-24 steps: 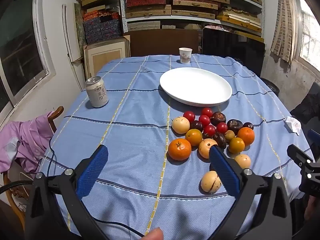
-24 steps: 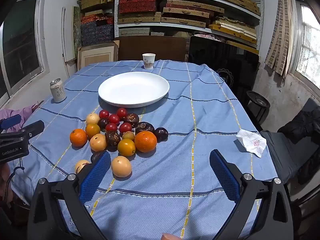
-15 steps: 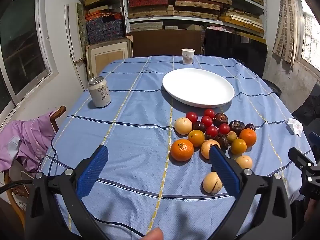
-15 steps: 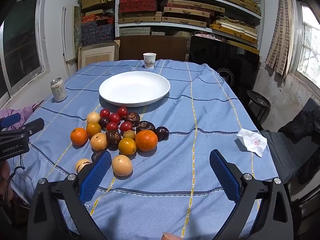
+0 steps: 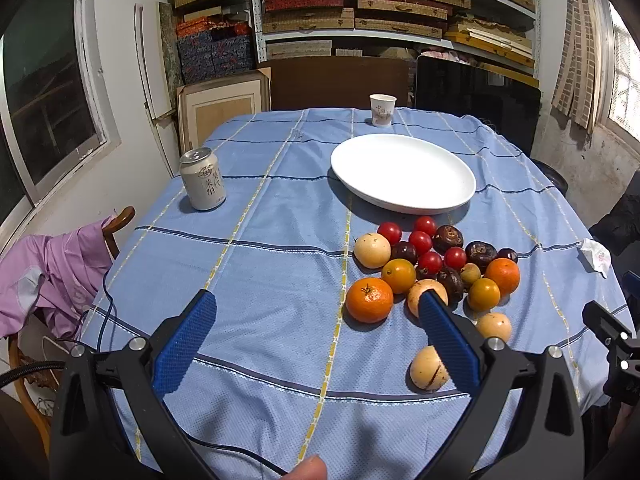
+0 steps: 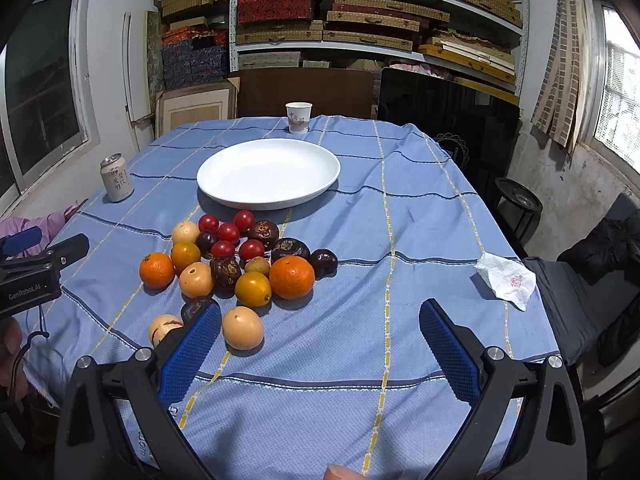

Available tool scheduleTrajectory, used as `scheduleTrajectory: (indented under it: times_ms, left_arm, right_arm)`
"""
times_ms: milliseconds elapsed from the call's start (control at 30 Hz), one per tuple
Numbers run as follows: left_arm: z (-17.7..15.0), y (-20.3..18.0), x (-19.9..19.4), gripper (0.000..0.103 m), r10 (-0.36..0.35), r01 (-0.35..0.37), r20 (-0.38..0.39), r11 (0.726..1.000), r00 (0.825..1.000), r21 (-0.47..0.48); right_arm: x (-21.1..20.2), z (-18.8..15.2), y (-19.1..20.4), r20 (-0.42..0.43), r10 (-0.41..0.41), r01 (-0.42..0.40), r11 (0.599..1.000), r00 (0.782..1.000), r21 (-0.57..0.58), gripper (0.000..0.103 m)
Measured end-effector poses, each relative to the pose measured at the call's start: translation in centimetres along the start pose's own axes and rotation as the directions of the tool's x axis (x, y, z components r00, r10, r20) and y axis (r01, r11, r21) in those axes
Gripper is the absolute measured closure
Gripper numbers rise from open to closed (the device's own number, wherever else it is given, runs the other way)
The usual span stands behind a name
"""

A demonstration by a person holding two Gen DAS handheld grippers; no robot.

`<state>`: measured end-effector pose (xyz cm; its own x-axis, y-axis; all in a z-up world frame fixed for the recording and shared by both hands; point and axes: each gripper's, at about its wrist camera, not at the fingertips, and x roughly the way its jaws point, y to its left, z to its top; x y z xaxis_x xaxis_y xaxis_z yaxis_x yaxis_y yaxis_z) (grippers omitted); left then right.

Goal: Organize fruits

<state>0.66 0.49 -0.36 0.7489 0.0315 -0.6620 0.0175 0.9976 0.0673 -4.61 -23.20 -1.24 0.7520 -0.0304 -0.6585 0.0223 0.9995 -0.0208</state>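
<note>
I have both tools hovering over the near edge of the counter point(image 5: 280, 280), and nothing is picked up: the left gripper point(image 5: 316, 312) has its fingers spread wide with only blue cloth between them, and the right gripper point(image 6: 320, 320) is spread just as wide and empty too. The white plate point(image 6: 268, 196) is my landmark; it sits bare, and the fruit pile point(image 6: 240, 256) lies on the cloth just on my side of it, cherry tomatoes nearest the plate, oranges and pale round fruits further toward me. I judge this as the very start, the approach before a first grasp. A pale fruit point(image 6: 242, 328) at the pile's near edge, furthest from the plate, sits beside my right tool's left finger, so next I'd shift that tool across to straddle it, lower, and close gently. A dark fruit point(image 6: 196, 308) peeks out behind that finger; I can't quite tell whether it touches its neighbours.
</note>
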Motion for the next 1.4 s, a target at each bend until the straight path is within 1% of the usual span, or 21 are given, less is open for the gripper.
scheduleTrajectory:
  times_ms: [400, 533, 800, 1400]
  left_arm:
    - [0.14, -0.22, 0.09, 0.004, -0.002, 0.002, 0.006, 1.0, 1.0, 0.004]
    - [0.14, -0.24, -0.18, 0.004, -0.002, 0.002, 0.015, 1.0, 1.0, 0.004]
    - [0.15, -0.04, -0.76, 0.004, -0.002, 0.002, 0.024, 1.0, 1.0, 0.0]
    - [0.2, 0.06, -0.78, 0.004, -0.002, 0.002, 0.024, 1.0, 1.0, 0.0]
  right_arm:
    - [0.31, 0.04, 0.06, 0.002, 0.007, -0.007, 1.0, 1.0, -0.005, 0.003]
    - [0.16, 0.0, 0.51, 0.011, 0.013, -0.013, 1.0, 1.0, -0.015, 0.003]
    - [-0.26, 0.43, 0.21, 0.014, 0.015, -0.015, 1.0, 1.0, -0.013, 0.003]
    - [-0.45, 0.6, 0.09, 0.01, 0.013, -0.013, 1.0, 1.0, -0.011, 0.003]
